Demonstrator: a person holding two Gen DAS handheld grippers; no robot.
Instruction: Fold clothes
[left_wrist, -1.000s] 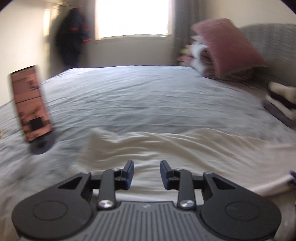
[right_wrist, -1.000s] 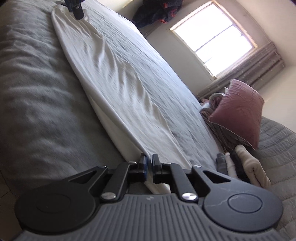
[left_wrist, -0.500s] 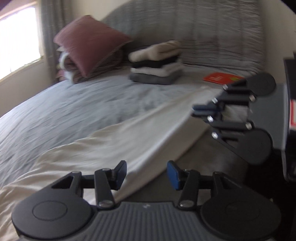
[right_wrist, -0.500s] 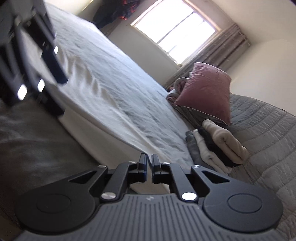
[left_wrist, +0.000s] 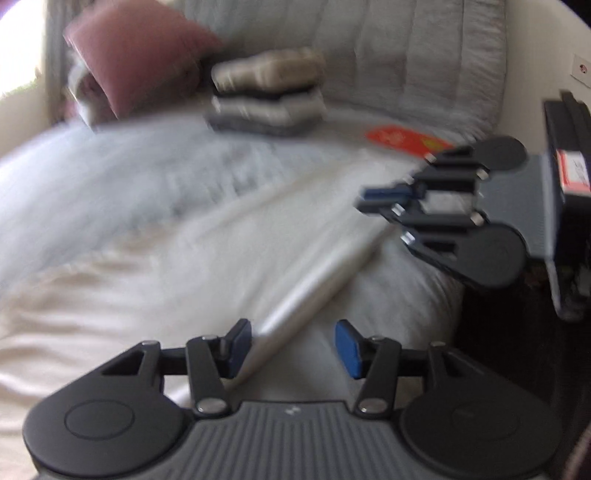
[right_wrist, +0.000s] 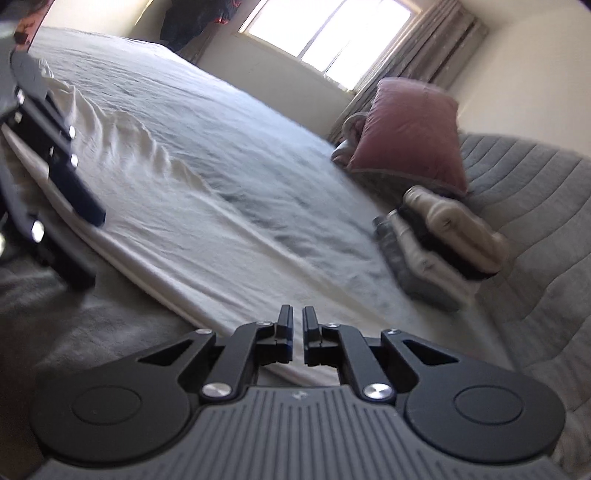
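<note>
Two grippers: left gripper (left_wrist: 291, 349) opening above cream cloth (left_wrist: 155, 266) edge; right gripper (right_wrist: 297, 334) clenched, cloth beyond.

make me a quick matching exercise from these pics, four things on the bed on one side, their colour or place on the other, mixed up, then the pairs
Things:
1 pillow
2 cream garment
3 flat card
4 stack of folded clothes

Descriptions:
A spread along the bed's near edge
B orange-red, lying by the headboard
C dusty pink, propped near the window
D piled in front of the grey headboard, beside the pillow

Pairs: 1-C, 2-A, 3-B, 4-D
</note>
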